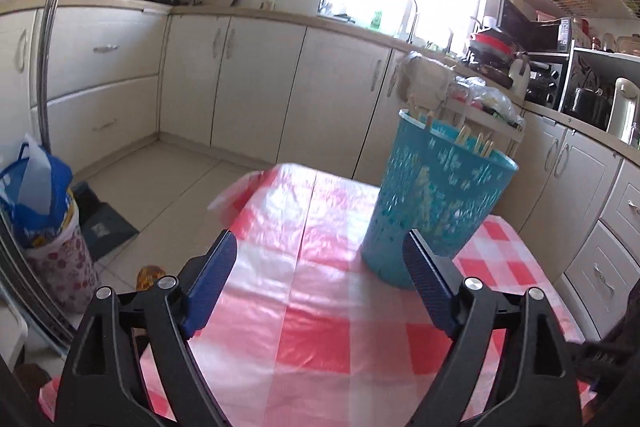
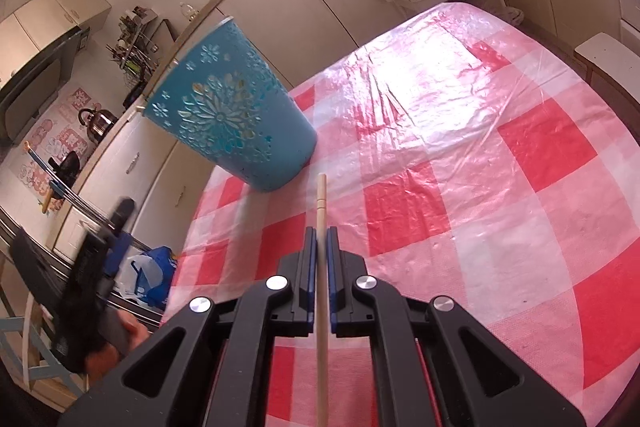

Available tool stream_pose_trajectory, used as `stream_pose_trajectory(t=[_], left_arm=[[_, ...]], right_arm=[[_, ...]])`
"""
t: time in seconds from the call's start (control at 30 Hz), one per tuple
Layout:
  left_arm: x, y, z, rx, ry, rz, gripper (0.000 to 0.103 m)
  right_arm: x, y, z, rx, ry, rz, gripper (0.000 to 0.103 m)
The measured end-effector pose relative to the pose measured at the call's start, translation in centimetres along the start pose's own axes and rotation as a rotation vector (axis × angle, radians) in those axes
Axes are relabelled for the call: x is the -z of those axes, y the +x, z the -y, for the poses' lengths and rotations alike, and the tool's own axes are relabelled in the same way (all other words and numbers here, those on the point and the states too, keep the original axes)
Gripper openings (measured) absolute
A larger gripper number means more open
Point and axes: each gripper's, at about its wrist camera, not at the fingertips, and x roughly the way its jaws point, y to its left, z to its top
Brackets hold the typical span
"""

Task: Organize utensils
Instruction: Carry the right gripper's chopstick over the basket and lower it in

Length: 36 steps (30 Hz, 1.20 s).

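Right gripper (image 2: pixel 320 241): clamped narrow on one wooden chopstick (image 2: pixel 321 199), its tip pointing toward 12 o'clock.
Left gripper (image 1: pixel 320 255): spread wide, gripping nothing, above the checked tablecloth (image 1: pixel 320 339).
Basket: one teal perforated basket (image 1: pixel 436 203) standing on the cloth at 1 o'clock in the left wrist view, 10 o'clock in the right.
Contents: several wooden sticks (image 1: pixel 480 143) rise past its rim; exact count unclear.

A teal perforated utensil holder (image 2: pixel 232 107) is seen upright on the checked tablecloth, with wooden utensils (image 1: pixel 476 143) protruding above its rim. One wooden chopstick (image 2: pixel 321 211) is pointed toward its base.
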Motion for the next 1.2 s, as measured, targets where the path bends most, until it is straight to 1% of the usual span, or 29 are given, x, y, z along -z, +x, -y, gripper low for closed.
stream_pose_trajectory(t=[0.03, 0.07, 0.13, 0.23, 0.27, 0.43, 0.53, 0.67, 0.77, 0.87, 0.97, 1.2], left_arm=[[0.0, 0.1, -0.4, 0.008, -0.023, -0.007, 0.082], [0.0, -0.1, -0.9, 0.01, -0.043, 0.009, 0.083], [0.1, -0.2, -1.3, 0.012, -0.057, 0.008, 0.085], [-0.1, 0.2, -1.4, 0.019, -0.071, 0.004, 0.092], [0.0, 0.3, -1.7, 0.017, -0.081, -0.001, 0.094], [0.2, 0.8, -2.8, 0.017, -0.145, -0.017, 0.095], [0.4, 0.8, -3.5, 0.019, -0.171, -0.017, 0.095], [0.3, 0.7, -3.8, 0.027, -0.184, -0.009, 0.095], [0.3, 0.8, -3.9, 0.035, -0.195, -0.012, 0.095], [0.4, 0.8, -4.2, 0.041, -0.207, -0.009, 0.095], [0.4, 0.7, -4.2, 0.045, -0.206, -0.005, 0.095], [0.4, 0.6, -4.2, 0.051, -0.204, -0.001, 0.095]], right_arm=[[-0.5, -0.5, -0.8, -0.018, -0.007, 0.022, 0.006], [-1.1, -1.1, -1.5, -0.037, -0.013, 0.044, 0.006], [-2.6, -2.0, -3.0, -0.07, -0.022, 0.088, 0.006], [-5.1, -3.1, -5.1, -0.11, -0.036, 0.151, 0.006], [-6.0, -3.3, -5.9, -0.119, -0.045, 0.173, 0.006], [-10.9, -3.4, -10.2, -0.138, -0.108, 0.284, 0.006], [-13.6, -2.6, -12.8, -0.126, -0.156, 0.358, 0.006], [-16.5, -0.6, -15.4, -0.067, -0.212, 0.449, 0.006], [-18.3, 1.8, -16.4, -0.021, -0.234, 0.457, 0.006], [-19.2, 3.9, -16.6, 0.026, -0.261, 0.446, 0.006], [-19.7, 5.5, -16.4, 0.068, -0.277, 0.434, 0.006], [-20.1, 7.8, -15.4, 0.123, -0.285, 0.399, 0.006]])
